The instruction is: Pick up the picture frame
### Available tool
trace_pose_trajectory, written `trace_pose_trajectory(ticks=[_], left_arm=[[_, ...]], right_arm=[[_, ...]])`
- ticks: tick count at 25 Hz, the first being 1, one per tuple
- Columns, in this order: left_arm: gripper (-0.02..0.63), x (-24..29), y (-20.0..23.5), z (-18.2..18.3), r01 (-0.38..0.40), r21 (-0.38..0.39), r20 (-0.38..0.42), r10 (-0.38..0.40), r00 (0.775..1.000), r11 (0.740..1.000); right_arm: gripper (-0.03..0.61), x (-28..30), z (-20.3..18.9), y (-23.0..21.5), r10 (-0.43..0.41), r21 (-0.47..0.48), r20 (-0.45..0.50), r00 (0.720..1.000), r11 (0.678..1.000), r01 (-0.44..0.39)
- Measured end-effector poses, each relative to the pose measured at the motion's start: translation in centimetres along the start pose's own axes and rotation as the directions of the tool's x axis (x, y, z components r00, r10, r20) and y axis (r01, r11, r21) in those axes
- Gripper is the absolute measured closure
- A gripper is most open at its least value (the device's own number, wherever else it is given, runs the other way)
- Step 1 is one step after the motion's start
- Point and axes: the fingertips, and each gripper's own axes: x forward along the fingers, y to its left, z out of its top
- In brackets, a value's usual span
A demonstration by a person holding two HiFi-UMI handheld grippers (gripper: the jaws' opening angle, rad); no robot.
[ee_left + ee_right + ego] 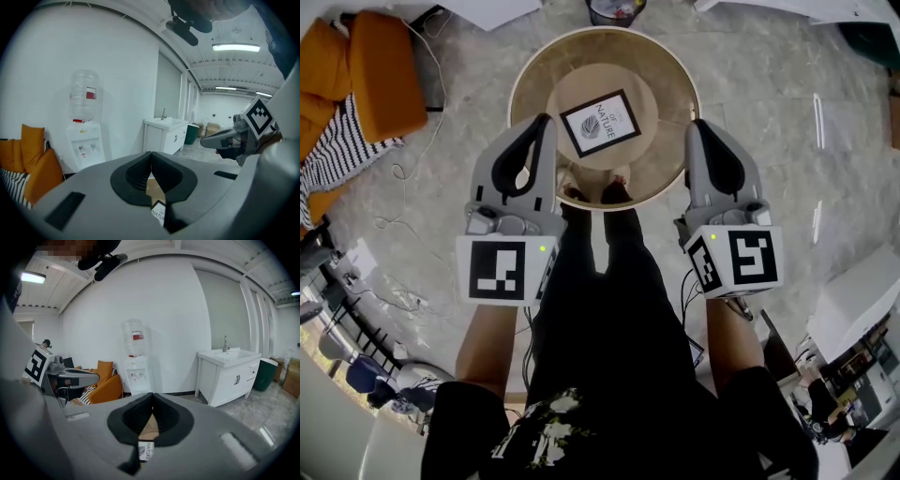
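Black-rimmed frame lies untouched mid-surface. The left gripper and right gripper flank it, probably above it, jaws clenched and empty. The whole pick-up is left.

Black-edged rectangular picture frame with white print and grey leaf, on a tan round wooden worktop. Grey plastic left gripper and right gripper, jaws lined black, cubes white with black squares. Orange cushions, black-and-white striped cloth, grey marbled floor.
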Motion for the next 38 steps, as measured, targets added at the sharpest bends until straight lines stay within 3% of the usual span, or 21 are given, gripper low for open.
trace_pose_trajectory(ticks=[7,22,30,38], left_arm=[[0.601,0.7,3.0,-4.5,-0.058,-0.018,-0.038,0.057,0.998,0.998],[0.601,4.0,1.4,-13.4,-0.058,-0.083,-0.132,0.047,0.99,0.995],[0.601,5.9,2.2,-16.5,-0.077,-0.078,-0.152,0.065,0.986,0.994],[0.601,7.6,2.3,-20.0,-0.068,-0.136,-0.203,0.039,0.978,0.988]], right_arm=[[0.583,2.8,-4.8,0.6,0.023,0.016,-0.06,0.998,1.0,-0.022],[0.583,7.0,-13.1,-0.1,0.024,0.035,-0.146,0.989,0.999,-0.019],[0.581,9.7,-17.2,0.2,0.043,0.017,-0.2,0.979,0.999,-0.04],[0.581,11.9,-21.1,-0.3,0.054,0.019,-0.245,0.968,0.999,-0.05]])
